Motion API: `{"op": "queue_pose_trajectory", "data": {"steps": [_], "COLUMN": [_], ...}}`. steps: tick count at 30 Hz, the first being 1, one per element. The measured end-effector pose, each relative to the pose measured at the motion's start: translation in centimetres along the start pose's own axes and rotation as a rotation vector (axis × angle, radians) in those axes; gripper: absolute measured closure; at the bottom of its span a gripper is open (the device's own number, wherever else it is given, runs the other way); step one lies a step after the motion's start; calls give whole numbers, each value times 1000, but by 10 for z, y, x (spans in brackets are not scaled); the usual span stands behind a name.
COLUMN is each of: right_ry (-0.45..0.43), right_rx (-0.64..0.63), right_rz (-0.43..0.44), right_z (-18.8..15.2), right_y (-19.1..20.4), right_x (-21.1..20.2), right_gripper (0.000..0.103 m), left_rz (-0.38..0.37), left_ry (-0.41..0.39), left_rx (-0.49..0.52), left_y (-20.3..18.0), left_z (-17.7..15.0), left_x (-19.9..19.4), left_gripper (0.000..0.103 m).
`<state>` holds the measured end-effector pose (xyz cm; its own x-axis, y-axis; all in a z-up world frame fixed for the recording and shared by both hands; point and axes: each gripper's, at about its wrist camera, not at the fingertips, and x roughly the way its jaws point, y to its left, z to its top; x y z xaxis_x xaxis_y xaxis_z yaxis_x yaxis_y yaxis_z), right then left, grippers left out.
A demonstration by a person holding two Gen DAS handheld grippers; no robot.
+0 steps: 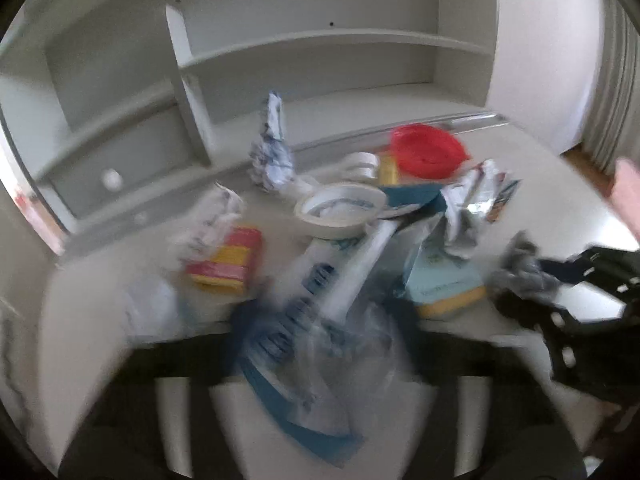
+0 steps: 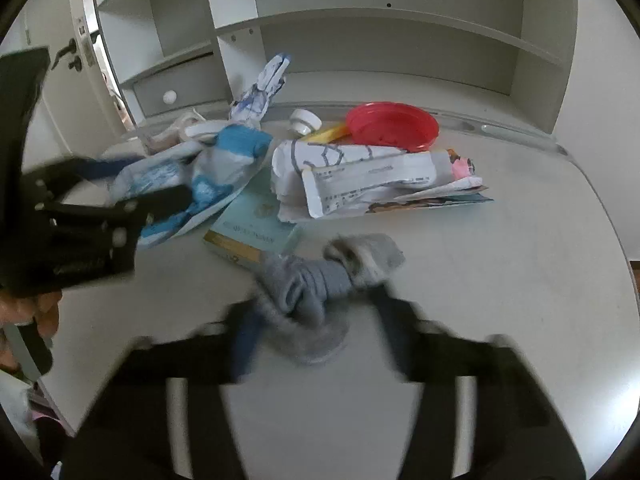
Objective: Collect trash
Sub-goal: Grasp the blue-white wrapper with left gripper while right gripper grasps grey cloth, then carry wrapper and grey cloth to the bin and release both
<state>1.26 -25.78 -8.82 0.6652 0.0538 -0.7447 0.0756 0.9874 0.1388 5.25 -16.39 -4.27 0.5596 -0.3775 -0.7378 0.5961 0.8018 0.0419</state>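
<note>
A heap of trash lies on the white desk [image 2: 500, 280]: crumpled paper [image 2: 256, 100], a printed tube [image 2: 360, 184], a teal booklet [image 2: 256, 228] and a red lid [image 2: 392, 124]. My left gripper [image 1: 316, 344] is shut on a blue-and-white plastic bag [image 1: 304, 320], which also shows in the right wrist view [image 2: 208, 176]. My right gripper [image 2: 316, 320] is closed around a rolled grey sock [image 2: 320, 280]; it also shows in the left wrist view [image 1: 520, 268]. Both views are blurred.
White shelves [image 2: 380, 40] and a small drawer [image 2: 172, 88] stand behind the heap. A roll of tape [image 1: 340, 212], a red-and-yellow packet [image 1: 228, 264] and crumpled foil [image 1: 472, 204] lie among the trash. A door [image 2: 60, 80] is at far left.
</note>
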Motion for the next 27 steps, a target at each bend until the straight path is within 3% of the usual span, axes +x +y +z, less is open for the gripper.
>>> {"op": "queue_pose_trajectory", "data": {"steps": [1, 5, 12, 15, 27], "right_ry": [-7, -36, -60, -62, -133], "right_rx": [11, 53, 65, 64, 77], "right_rz": [1, -1, -5, -4, -21], "right_z": [0, 2, -3, -6, -3], "right_y": [-4, -19, -30, -30, -44], "right_x": [-1, -9, -18, -20, -45], "right_gripper": [70, 70, 70, 70, 70], "left_rz": [-19, -155, -350, -296, -231], "left_ry": [-7, -14, -82, -93, -174], "left_rx": [-19, -105, -353, -347, -258], "left_y": [2, 10, 33, 32, 4], "left_z": [0, 4, 4, 3, 12], "left_x": [-2, -11, -27, -31, -61], "left_gripper": [74, 85, 91, 91, 92]}}
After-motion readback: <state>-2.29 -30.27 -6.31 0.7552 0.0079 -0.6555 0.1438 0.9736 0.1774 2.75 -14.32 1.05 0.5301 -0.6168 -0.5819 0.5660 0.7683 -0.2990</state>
